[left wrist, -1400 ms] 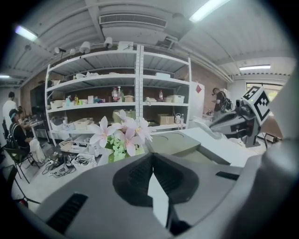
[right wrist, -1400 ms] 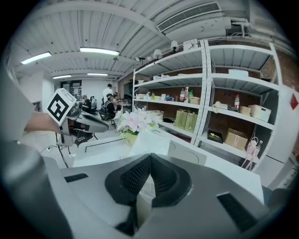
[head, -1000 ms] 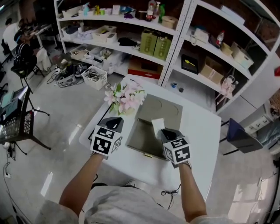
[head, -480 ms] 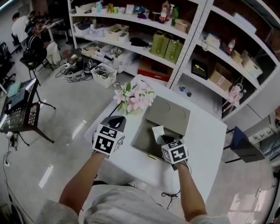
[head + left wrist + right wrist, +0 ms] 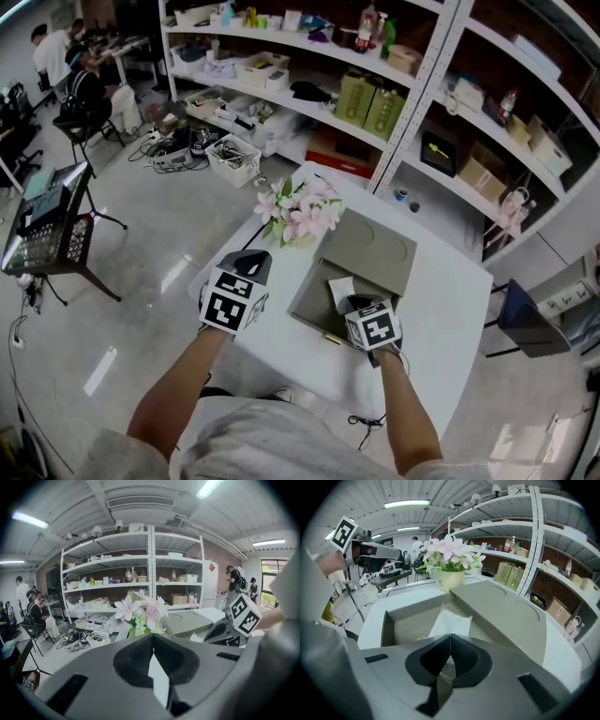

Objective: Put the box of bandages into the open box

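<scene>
**Lowering the Box of Bandages into the Open Box**

Descending over the last second, the right gripper [image 5: 354,303] is now sitting lower over the open box [image 5: 307,291] than it was a second ago. It is carrying the box of bandages [image 5: 339,289] from above the near wall down into the cavity. Its jaws are clamping the near end of the white package, and the far end is pointing into the interior toward the raised lid [image 5: 375,253]. Judging from this, the transfer is nearly finished, with only the final set-down and release remaining. Whether the package is already touching the floor of the open box cannot be told.

The left gripper [image 5: 249,258] is holding much the same place at the left edge of the surface [image 5: 441,309]. Its jaws are together and are gripping nothing.

The open box is standing near the middle of the surface, with its lid folded back toward the far edge. The right gripper view is showing no contents other than the box of bandages. A pot of flowers [image 5: 300,211] is standing at the far left corner of the surface, just beside the lid.
</scene>
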`<state>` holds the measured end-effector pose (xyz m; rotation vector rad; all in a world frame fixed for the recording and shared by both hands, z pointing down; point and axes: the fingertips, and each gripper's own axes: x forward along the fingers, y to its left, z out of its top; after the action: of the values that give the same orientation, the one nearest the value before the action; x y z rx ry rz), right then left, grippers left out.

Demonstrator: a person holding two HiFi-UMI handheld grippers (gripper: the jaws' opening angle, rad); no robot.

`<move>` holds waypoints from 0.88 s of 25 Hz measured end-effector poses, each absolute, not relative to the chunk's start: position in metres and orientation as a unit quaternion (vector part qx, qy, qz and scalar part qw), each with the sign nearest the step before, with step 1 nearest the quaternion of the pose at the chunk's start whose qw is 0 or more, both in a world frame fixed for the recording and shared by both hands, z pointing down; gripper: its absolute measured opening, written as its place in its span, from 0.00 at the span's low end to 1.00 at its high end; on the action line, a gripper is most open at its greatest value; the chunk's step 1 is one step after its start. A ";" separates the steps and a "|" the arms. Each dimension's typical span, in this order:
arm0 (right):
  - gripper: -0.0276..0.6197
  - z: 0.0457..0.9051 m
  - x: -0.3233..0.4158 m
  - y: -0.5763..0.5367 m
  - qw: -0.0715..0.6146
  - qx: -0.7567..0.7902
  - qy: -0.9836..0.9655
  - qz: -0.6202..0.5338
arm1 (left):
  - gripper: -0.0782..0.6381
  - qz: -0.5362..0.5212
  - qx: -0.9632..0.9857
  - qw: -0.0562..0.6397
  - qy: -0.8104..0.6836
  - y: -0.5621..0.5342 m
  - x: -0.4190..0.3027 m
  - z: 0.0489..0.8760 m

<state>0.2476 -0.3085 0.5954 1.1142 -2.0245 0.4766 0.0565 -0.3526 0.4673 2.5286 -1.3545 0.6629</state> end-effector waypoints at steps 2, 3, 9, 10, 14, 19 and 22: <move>0.05 0.599 0.246 -0.308 0.383 0.436 -0.791 0.194 | 0.11 0.224 0.854 0.100 -0.459 -0.352 0.055 0.468; 0.05 0.600 0.246 -0.308 0.383 0.436 -0.790 0.199 | 0.12 0.224 0.853 0.101 -0.459 -0.352 0.054 0.468; 0.08 0.602 0.249 -0.307 0.375 0.442 -0.785 0.218 | 0.11 0.224 0.853 0.101 -0.460 -0.351 0.053 0.467; 0.10 0.602 0.249 -0.308 0.372 0.443 -0.785 0.223 | 0.12 0.223 0.853 0.101 -0.461 -0.351 0.053 0.467; 0.14 0.601 0.247 -0.306 0.357 0.444 -0.787 0.238 | 0.12 0.222 0.853 0.101 -0.462 -0.350 0.052 0.466; 0.18 0.592 0.246 -0.304 0.341 0.443 -0.793 0.245 | 0.11 0.223 0.852 0.103 -0.461 -0.348 0.052 0.467; 0.18 0.585 0.249 -0.303 0.324 0.450 -0.794 0.249 | 0.11 0.226 0.854 0.104 -0.458 -0.347 0.054 0.467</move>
<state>0.2487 -0.3028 0.5853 1.1802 -2.0831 0.6528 0.0543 -0.3466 0.4670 2.5175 -1.3500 0.6668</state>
